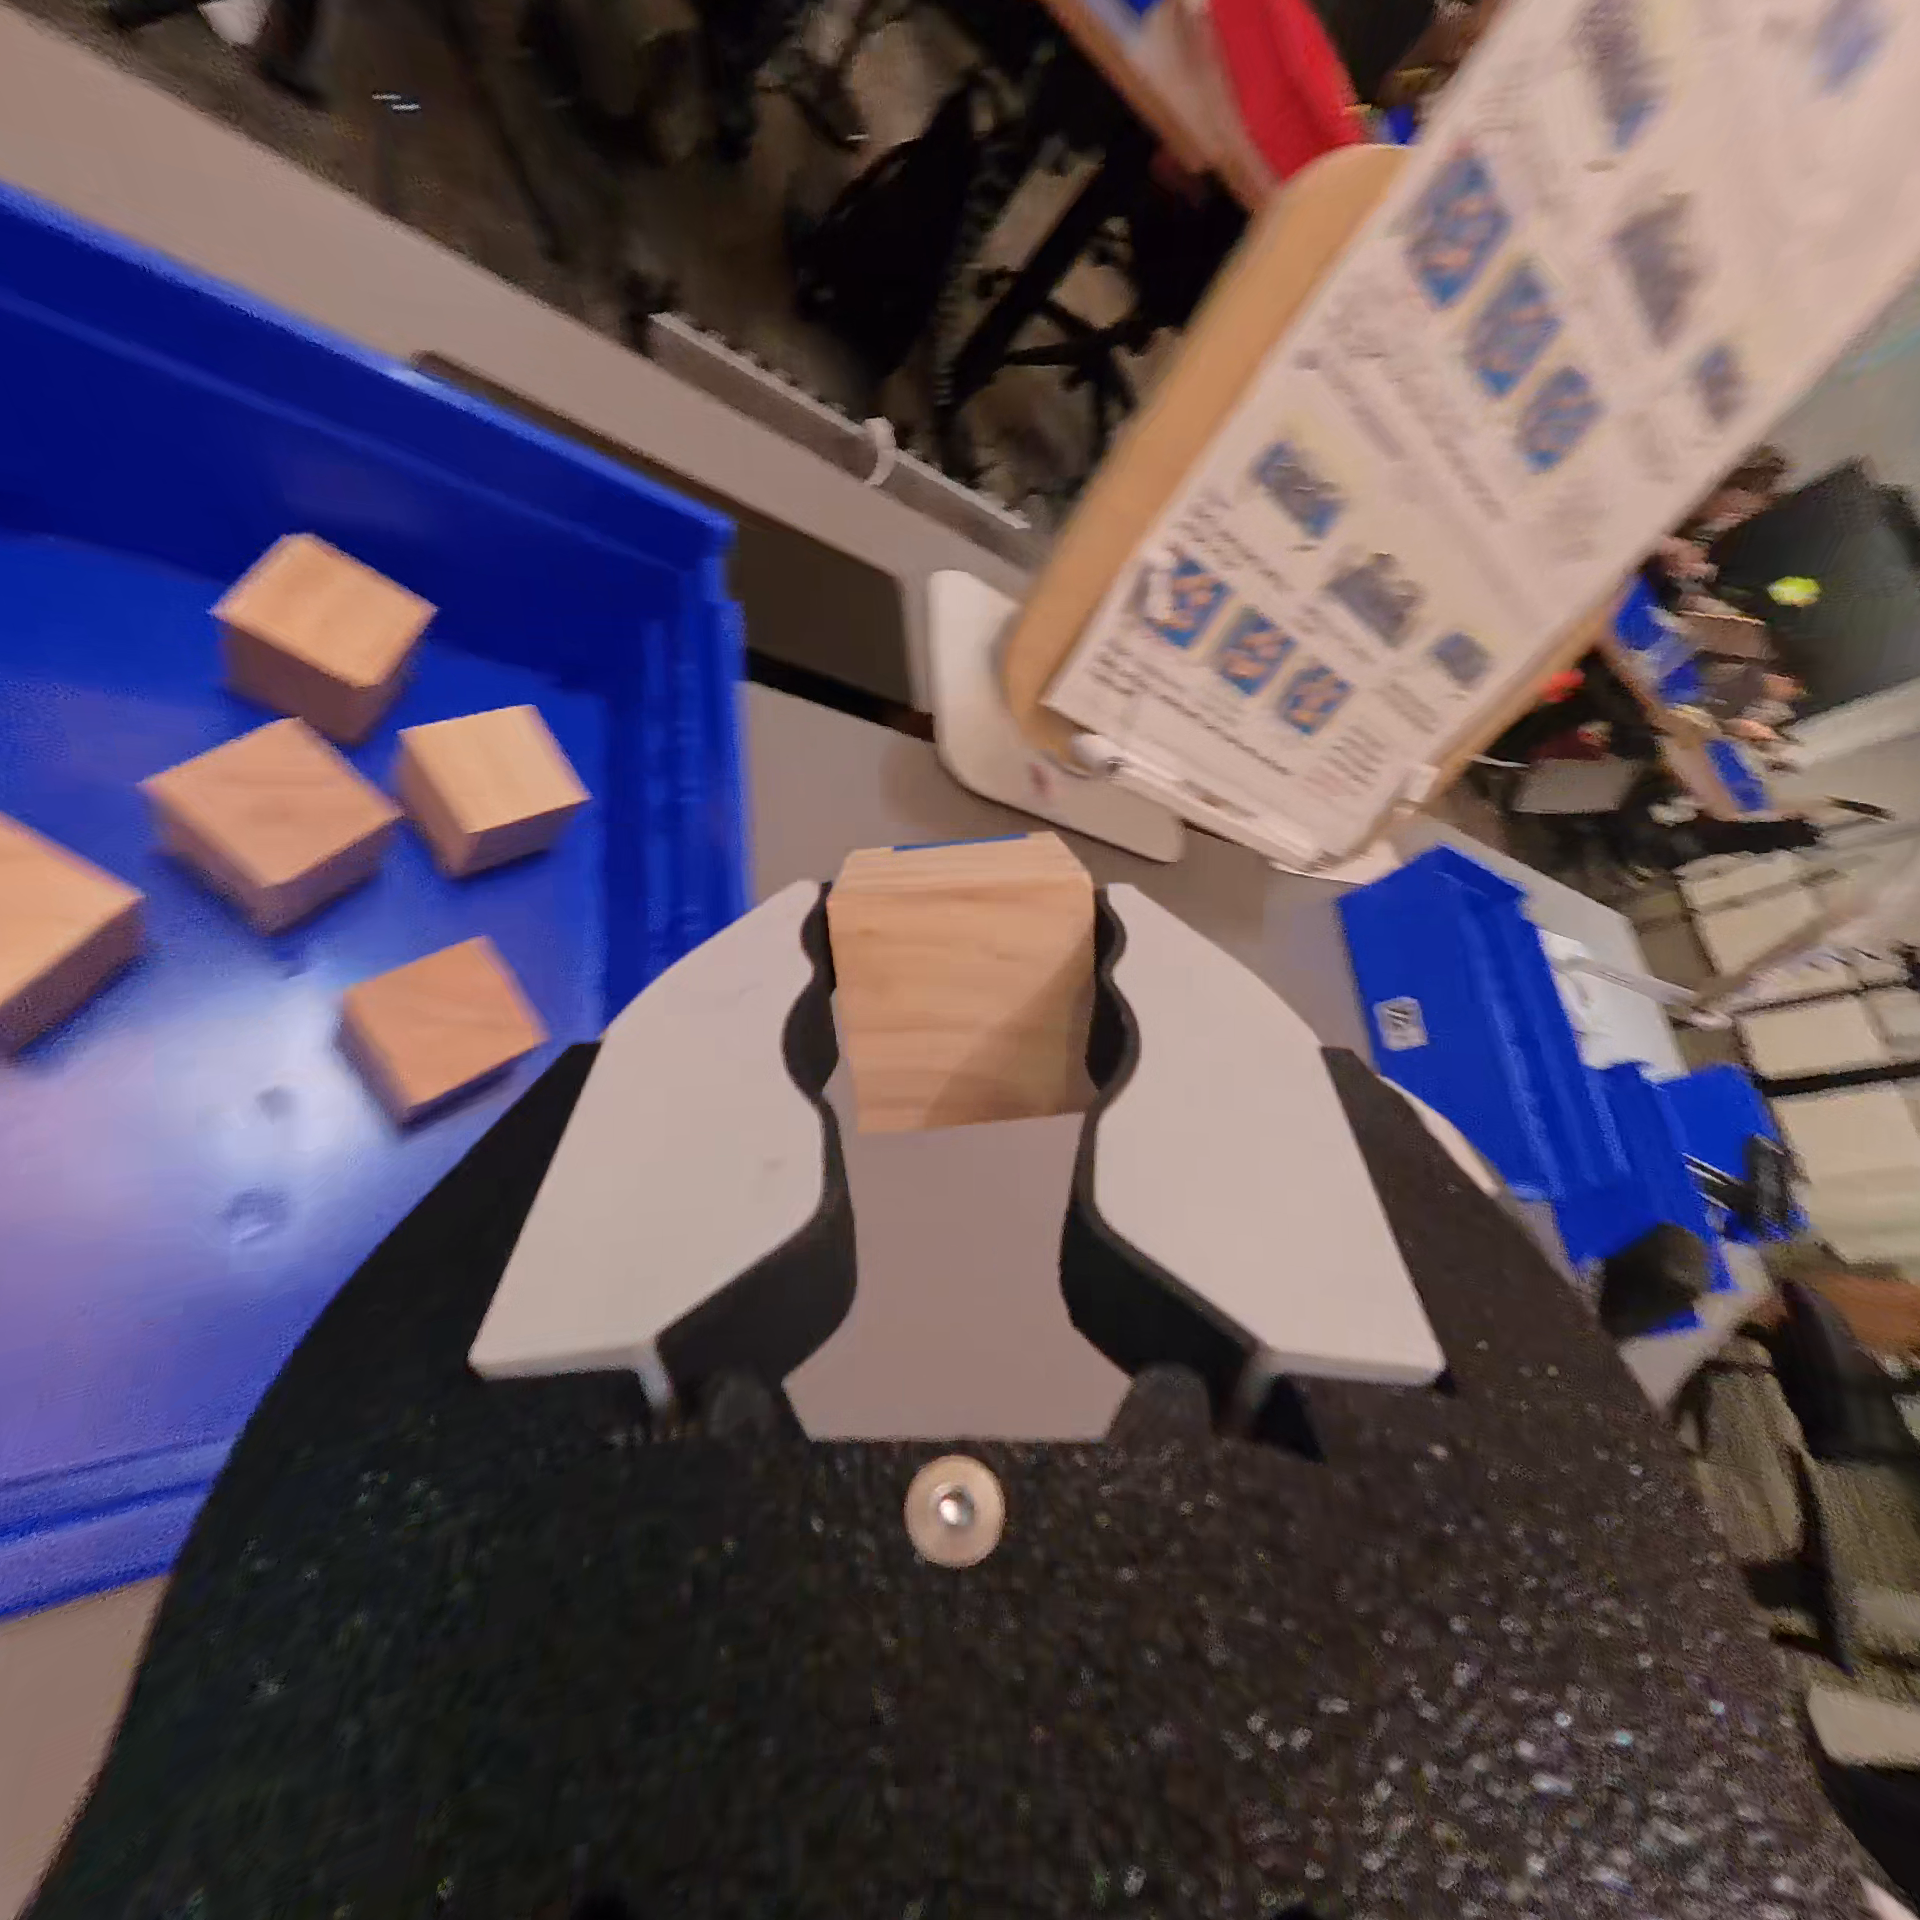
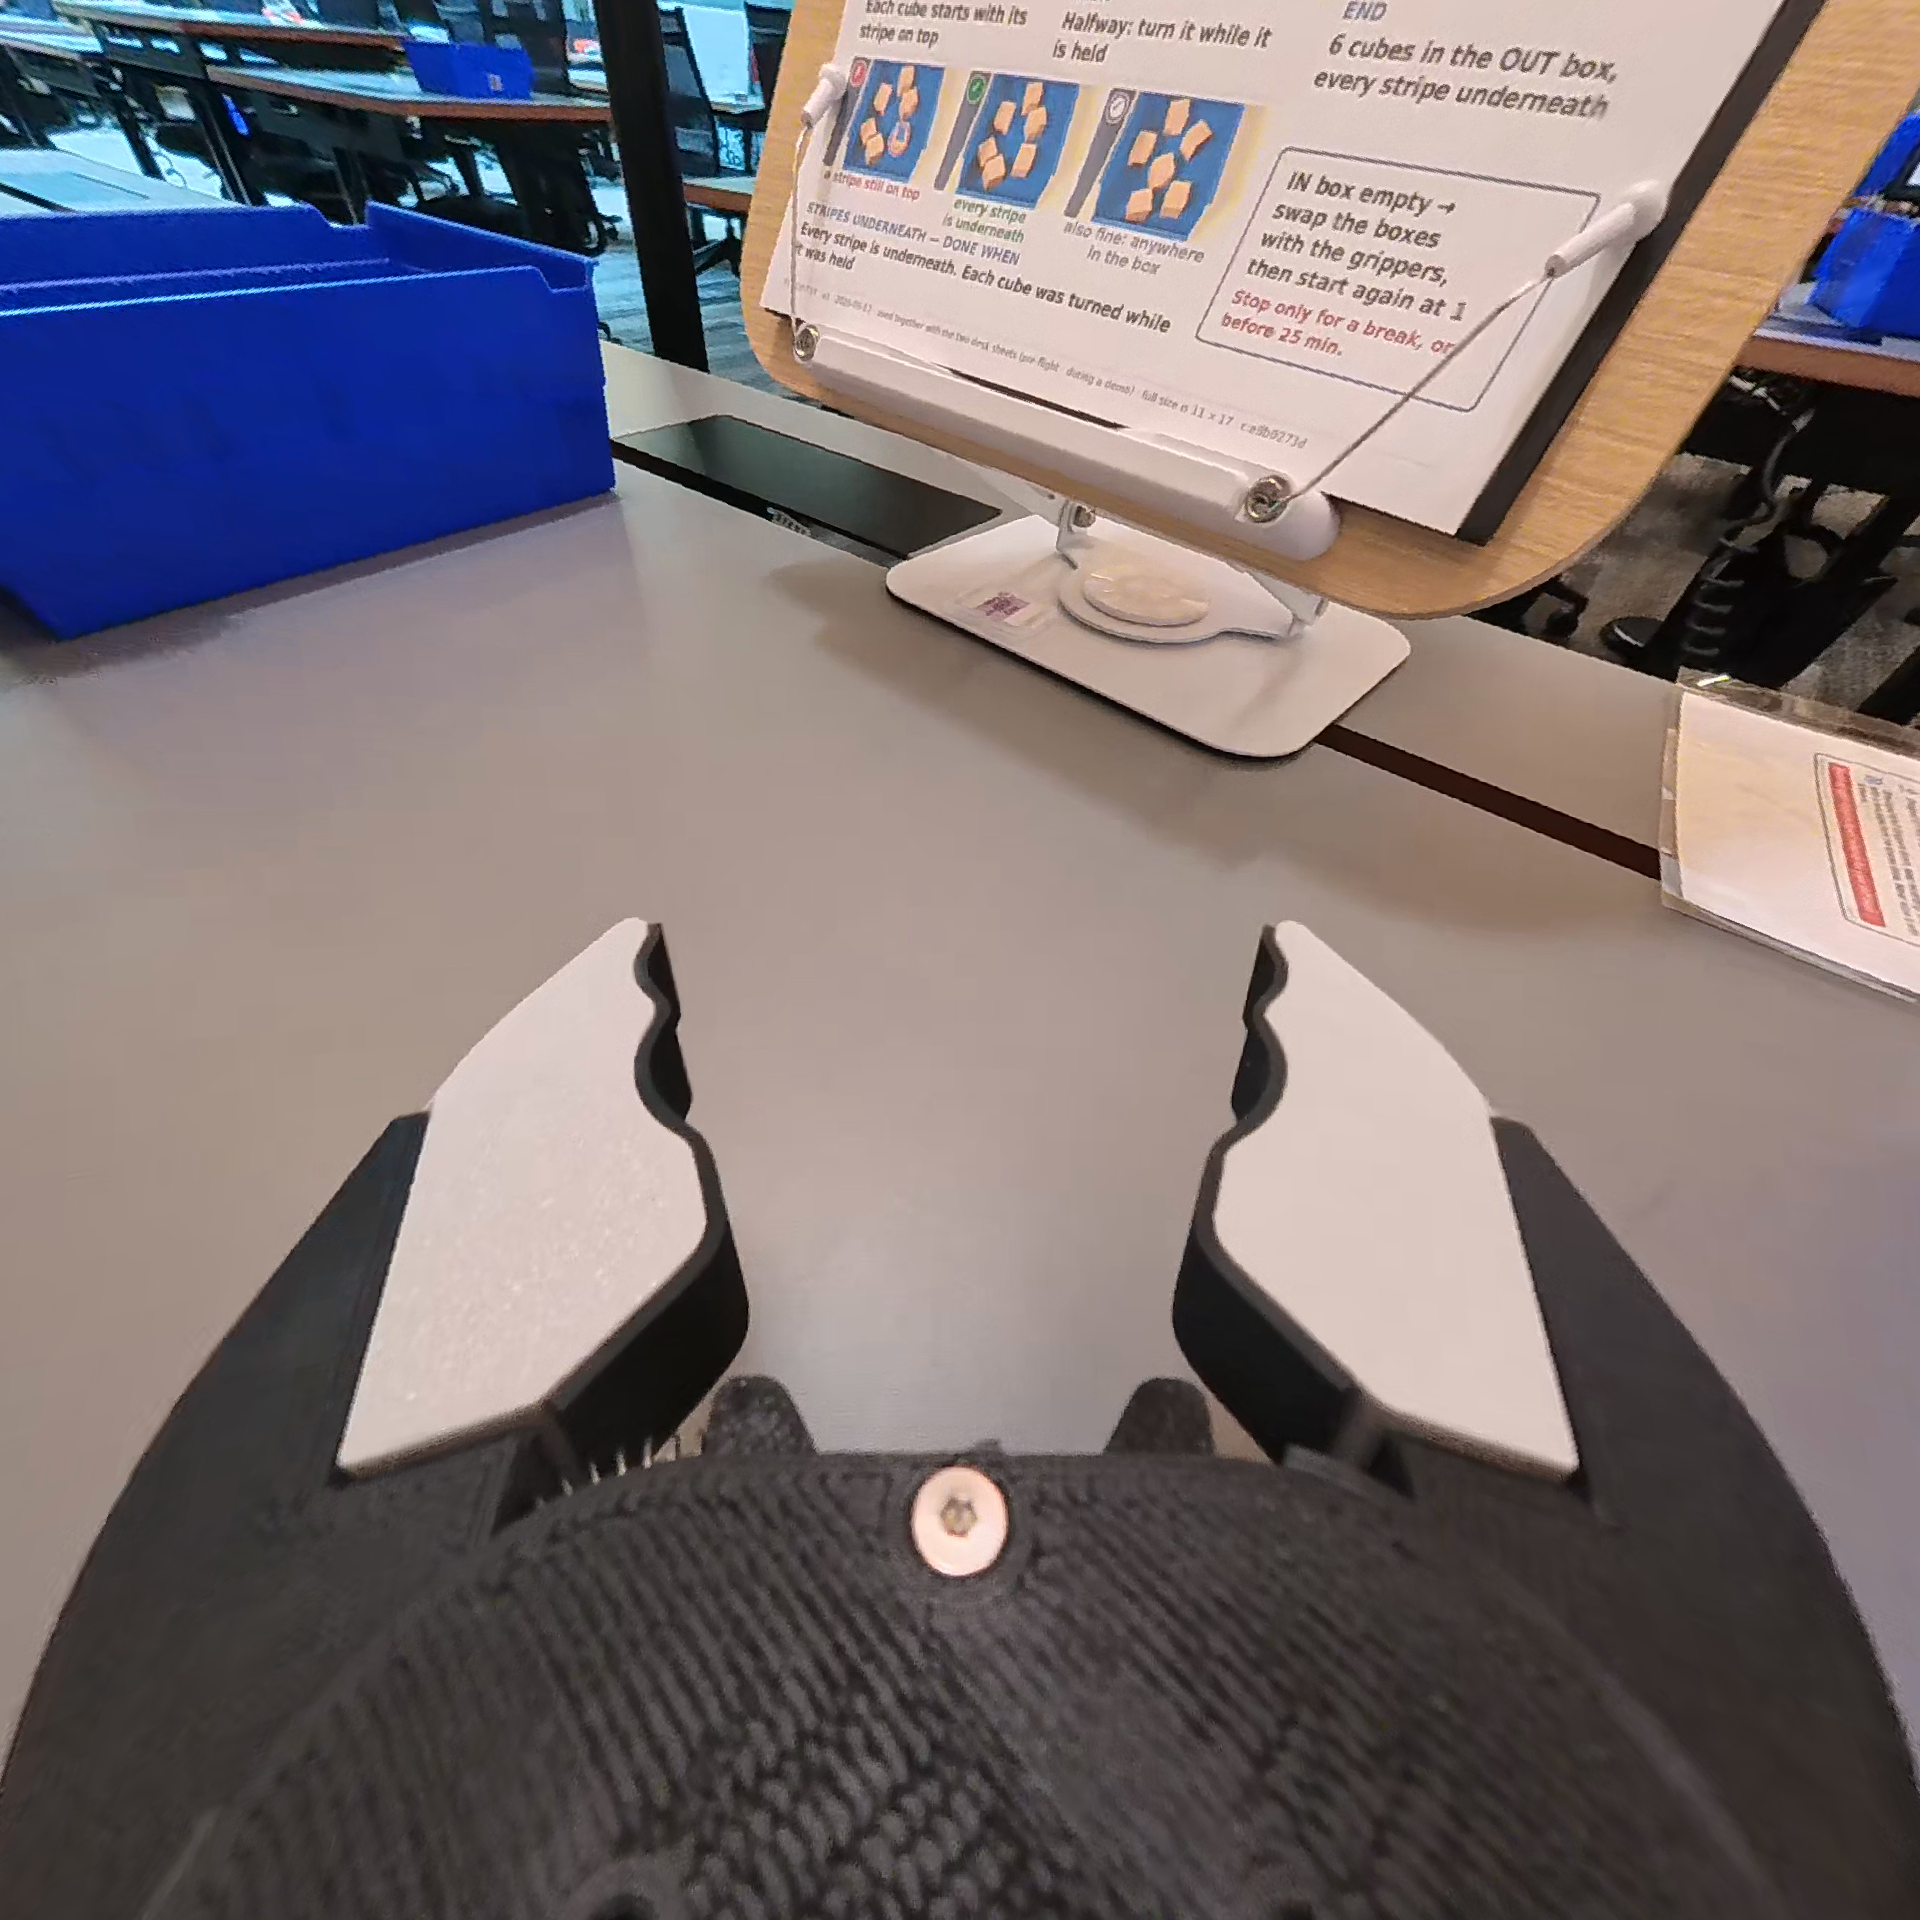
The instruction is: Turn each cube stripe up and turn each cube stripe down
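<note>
My left gripper [image 1: 961, 914] is shut on a wooden cube [image 1: 961, 997] and holds it above the grey table, just right of a blue bin [image 1: 686, 665]. A thin blue stripe shows along the cube's far top edge. Several plain wooden cubes [image 1: 270, 821] lie in the bin with no stripe showing. My right gripper [image 2: 961, 956] is open and empty, low over the bare grey table [image 2: 727, 790]. A blue bin [image 2: 270, 416] stands at its far left; its inside is hidden.
A wooden document stand [image 2: 1143, 582] with an instruction sheet stands at the table's back; it also shows in the left wrist view [image 1: 1299, 520]. A sleeved paper card [image 2: 1797, 852] lies at the right edge. More blue bins [image 1: 1538, 1049] sit off the table's right side.
</note>
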`<control>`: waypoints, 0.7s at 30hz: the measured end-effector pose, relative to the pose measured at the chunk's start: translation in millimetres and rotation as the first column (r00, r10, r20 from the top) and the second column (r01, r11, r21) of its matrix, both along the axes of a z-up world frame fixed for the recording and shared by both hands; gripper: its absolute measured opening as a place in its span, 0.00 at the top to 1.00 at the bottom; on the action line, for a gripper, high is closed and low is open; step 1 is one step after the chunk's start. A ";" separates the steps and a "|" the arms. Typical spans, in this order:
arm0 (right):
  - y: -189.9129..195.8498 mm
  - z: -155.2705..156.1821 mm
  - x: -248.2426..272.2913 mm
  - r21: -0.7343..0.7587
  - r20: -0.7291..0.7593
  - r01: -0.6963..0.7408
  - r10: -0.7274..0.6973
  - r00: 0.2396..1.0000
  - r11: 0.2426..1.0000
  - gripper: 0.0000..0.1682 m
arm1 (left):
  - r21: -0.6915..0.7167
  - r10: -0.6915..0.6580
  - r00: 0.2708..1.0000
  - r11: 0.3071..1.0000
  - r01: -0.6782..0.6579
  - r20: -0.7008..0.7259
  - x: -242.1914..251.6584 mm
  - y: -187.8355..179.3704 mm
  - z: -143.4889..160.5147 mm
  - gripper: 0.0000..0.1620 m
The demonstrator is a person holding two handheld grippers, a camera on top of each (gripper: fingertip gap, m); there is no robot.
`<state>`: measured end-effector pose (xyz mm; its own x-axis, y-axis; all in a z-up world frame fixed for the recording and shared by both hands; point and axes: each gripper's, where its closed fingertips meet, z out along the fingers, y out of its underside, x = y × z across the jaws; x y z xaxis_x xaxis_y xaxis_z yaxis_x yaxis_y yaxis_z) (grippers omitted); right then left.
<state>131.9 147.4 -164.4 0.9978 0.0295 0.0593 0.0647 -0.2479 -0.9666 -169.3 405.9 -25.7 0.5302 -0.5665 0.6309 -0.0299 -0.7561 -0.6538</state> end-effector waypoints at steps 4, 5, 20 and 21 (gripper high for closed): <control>0.1 6.6 -7.4 0.024 0.046 -0.047 0.046 0.998 0.999 0.36 | -0.030 -0.163 0.965 0.985 0.173 0.205 39.8 -47.6 29.0 0.72; -0.3 10.4 -10.8 0.040 0.058 -0.068 0.066 0.996 0.997 0.37 | -0.036 -0.200 0.951 0.976 0.214 0.235 49.2 -58.9 31.8 0.72; -6.9 95.2 -60.8 0.243 0.225 -0.366 0.315 0.922 0.898 0.40 | 0.038 -0.589 0.497 0.668 0.743 0.638 161.4 -203.8 52.5 0.72; -5.6 106.2 -63.0 0.255 0.249 -0.387 0.326 0.912 0.886 0.40 | 0.038 -0.592 0.484 0.656 0.753 0.644 167.3 -207.6 49.7 0.72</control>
